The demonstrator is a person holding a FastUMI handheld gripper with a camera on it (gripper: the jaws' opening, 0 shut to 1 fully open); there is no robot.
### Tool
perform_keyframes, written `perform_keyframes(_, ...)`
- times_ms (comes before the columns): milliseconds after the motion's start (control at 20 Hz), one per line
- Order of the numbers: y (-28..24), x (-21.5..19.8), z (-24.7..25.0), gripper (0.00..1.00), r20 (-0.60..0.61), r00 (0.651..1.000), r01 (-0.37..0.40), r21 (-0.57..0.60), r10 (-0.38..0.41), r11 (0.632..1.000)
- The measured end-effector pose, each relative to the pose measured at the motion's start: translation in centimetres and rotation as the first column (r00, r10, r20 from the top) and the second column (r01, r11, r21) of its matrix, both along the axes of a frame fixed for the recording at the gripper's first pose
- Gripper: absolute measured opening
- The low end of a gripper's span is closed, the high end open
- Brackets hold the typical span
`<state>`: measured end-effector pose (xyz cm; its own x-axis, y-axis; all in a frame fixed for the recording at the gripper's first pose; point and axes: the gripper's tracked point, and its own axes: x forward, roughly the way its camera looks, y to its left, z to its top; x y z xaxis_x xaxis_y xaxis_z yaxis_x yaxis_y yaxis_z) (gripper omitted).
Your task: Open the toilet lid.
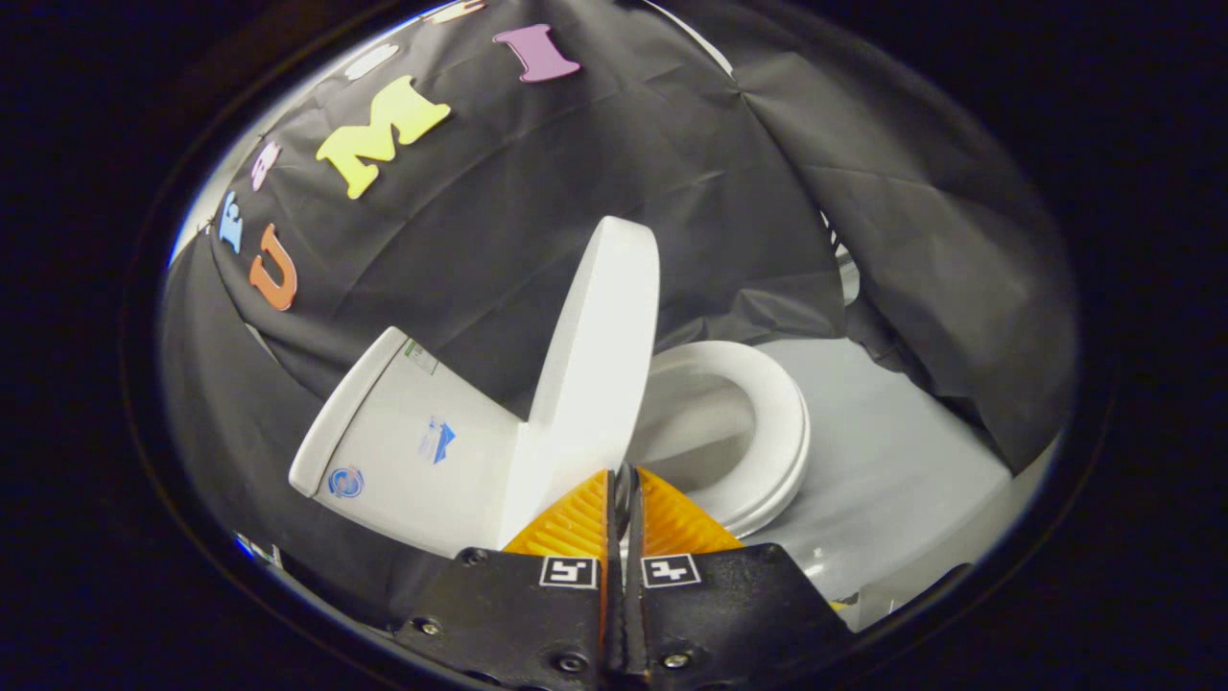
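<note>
Your gripper (624,472) points forward with its two orange fingers (576,523) pressed together, only a hairline gap between them, and nothing held. The tips sit right at the lower edge of the toilet lid (595,365), though you cannot tell from here whether they touch it. The lid stands raised, nearly upright and leaning toward the tank (403,441) on its one side, with the seat (767,422) and open bowl lying on the other, beyond the fingertips.

Dim booth, sharp centre, strong fisheye bending (edges darkest)
</note>
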<state>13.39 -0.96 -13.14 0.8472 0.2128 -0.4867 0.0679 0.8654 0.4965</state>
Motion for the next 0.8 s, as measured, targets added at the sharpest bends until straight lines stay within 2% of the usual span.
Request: perform_keyframes(800,4.4,-0.6,4.8,0.04,0.078,0.997,-0.007,-0.117,0.016,0.993)
